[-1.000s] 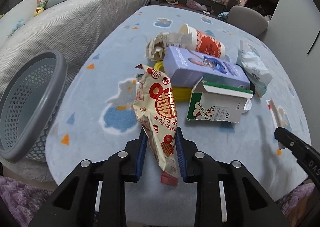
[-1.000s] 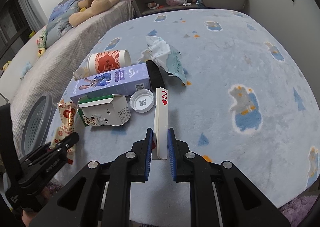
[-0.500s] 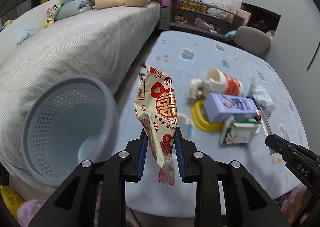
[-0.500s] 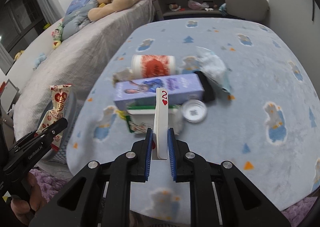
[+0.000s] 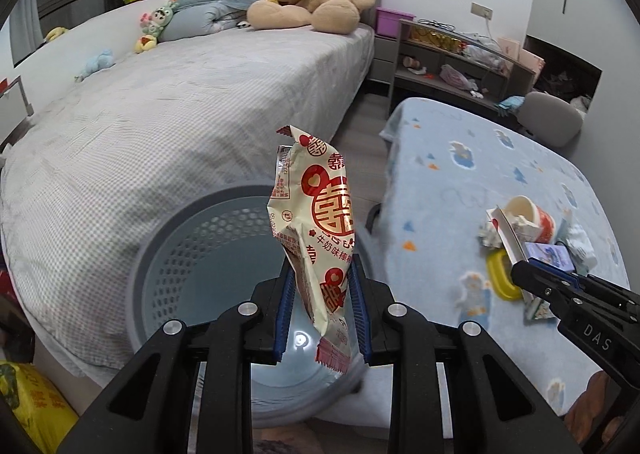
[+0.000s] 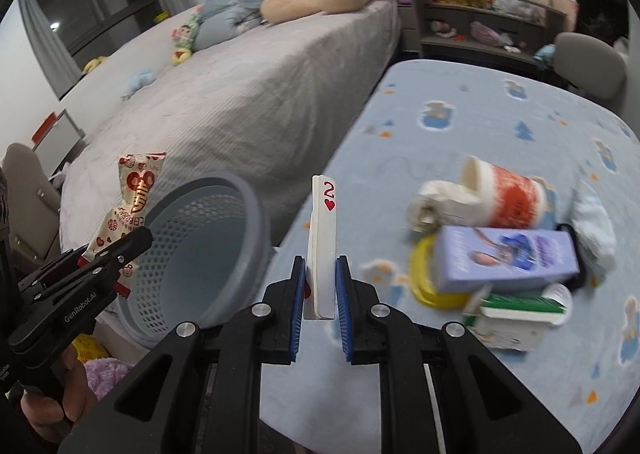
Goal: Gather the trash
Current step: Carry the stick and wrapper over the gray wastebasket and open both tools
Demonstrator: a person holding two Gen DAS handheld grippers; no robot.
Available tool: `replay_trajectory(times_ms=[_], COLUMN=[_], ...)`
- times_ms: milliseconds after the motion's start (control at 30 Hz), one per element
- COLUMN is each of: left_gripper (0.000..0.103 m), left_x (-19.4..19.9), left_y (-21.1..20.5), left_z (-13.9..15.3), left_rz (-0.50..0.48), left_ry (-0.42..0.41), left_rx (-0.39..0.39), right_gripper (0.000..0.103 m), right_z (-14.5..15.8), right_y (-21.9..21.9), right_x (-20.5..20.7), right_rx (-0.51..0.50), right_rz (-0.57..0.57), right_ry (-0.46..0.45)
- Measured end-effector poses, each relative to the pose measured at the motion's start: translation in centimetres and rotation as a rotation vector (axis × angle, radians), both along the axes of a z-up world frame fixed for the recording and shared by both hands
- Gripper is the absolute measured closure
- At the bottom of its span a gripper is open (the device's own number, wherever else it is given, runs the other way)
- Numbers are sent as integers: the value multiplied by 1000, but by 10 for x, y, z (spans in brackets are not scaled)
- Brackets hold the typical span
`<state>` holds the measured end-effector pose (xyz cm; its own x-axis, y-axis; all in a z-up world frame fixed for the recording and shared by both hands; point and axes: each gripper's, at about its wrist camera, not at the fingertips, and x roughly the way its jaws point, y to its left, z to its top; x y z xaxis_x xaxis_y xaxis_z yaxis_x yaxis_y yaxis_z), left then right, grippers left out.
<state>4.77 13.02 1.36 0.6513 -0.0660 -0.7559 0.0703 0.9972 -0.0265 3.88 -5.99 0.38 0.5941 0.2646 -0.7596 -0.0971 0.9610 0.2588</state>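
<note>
Bin (image 5: 192, 254) below — wrapper (image 5: 316, 226) between left fingers (image 5: 282, 318).

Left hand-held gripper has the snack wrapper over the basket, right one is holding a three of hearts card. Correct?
Not quite: the card in the right hand-held gripper is a two of hearts, as the right wrist view shows. The left hand-held gripper does hold the snack wrapper over the basket.
</note>
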Motion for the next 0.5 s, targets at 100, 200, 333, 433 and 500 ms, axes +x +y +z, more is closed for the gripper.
replay_trajectory(times_ms=[100, 200, 333, 433, 500], left_gripper=[77, 77, 77, 77, 77], left_x=[5, 7, 10, 11, 12], left_y=[16, 30, 47, 57, 61], left_z=[-4, -10, -19, -24, -28], left_rz=[30, 59, 96, 115, 120], left_ry=[14, 25, 47, 60, 66], left_rx=[-7, -8, -14, -23, -21], right_gripper=[87, 87, 87, 87, 87], right_z=[-1, -3, -9, -15, -18], right_y=[22, 41, 62, 76, 85], right_x=[11, 20, 30, 34, 36], right_rx=[4, 9, 4, 4, -2], right_rz=[45, 85, 133, 165, 185], right_ry=[2, 2, 12, 27, 31])
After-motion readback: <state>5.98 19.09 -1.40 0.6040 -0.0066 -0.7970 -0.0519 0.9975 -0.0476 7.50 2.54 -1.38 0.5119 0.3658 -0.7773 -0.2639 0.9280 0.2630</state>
